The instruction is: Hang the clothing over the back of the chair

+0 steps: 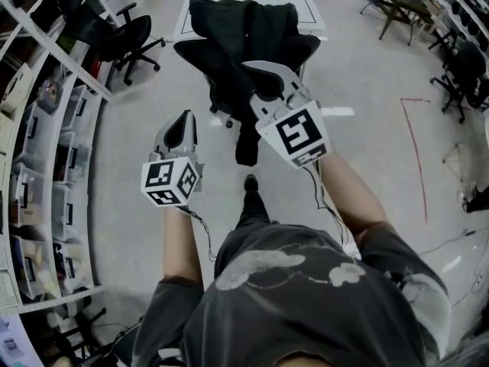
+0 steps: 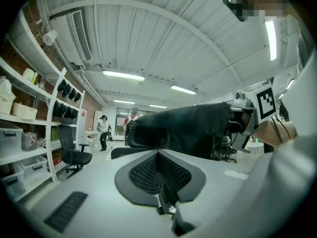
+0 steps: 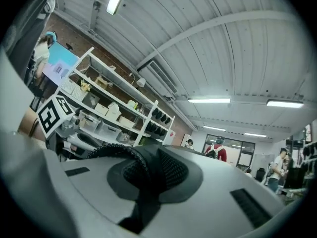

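Black jacket [image 1: 244, 29] over the chair [image 1: 187, 50] back.
Your right claw [image 1: 261, 79] pinches its cloth, left claw [image 1: 183, 119] pressed together; let go once it hangs evenly.

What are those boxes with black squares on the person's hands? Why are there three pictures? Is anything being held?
A person holds a grey pincer tool in each hand. The box with square patterns is part of each tool. The head view comes from a camera on the person's head, looking down at the left hand-held gripper and the right hand-held gripper. The other two pictures come from cameras riding on each tool. On the grey floor stands a black office chair with black clothing draped over its back. Both pincers look closed. The left holds nothing. I cannot tell if the right one pinches any cloth.
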A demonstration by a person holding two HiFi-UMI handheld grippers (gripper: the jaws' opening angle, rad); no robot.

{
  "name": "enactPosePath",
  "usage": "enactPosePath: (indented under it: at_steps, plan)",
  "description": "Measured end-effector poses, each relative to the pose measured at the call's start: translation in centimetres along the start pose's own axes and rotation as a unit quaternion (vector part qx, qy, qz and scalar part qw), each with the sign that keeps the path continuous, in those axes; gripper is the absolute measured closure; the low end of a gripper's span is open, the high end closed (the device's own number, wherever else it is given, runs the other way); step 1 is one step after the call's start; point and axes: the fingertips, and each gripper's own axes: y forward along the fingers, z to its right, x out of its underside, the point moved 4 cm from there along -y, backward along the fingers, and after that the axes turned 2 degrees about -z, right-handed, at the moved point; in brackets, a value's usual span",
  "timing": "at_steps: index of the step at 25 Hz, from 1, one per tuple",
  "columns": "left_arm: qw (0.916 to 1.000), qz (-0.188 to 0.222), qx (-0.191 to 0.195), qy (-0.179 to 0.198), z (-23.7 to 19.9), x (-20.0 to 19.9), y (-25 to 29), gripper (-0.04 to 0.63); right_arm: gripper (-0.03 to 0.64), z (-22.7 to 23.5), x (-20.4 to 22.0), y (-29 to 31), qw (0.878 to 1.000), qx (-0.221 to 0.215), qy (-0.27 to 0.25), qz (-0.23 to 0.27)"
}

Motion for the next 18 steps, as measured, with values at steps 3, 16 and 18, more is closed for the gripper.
enactPosePath:
  at_steps: [3, 16, 18]
  plan:
    - [1.0, -0.007, 0.003, 0.0, 0.7, 0.5, -0.6, 0.594, 0.596, -0.3, 1.8, -0.5, 0.999, 0.03, -0.017, -0.029]
    - [0.9995, -0.033, 0.001, -0.005, 2.2, 2.8, -4.0, 0.594, 0.48, -3.0, 7.5, -3.5, 0.992, 0.092, -0.029, -0.087]
    - [0.9993, -0.036, 0.005, -0.009, 2.1, 3.2, -4.0, 0.594, 0.48, -3.4, 8.0, -3.8, 0.991, 0.093, -0.017, -0.09]
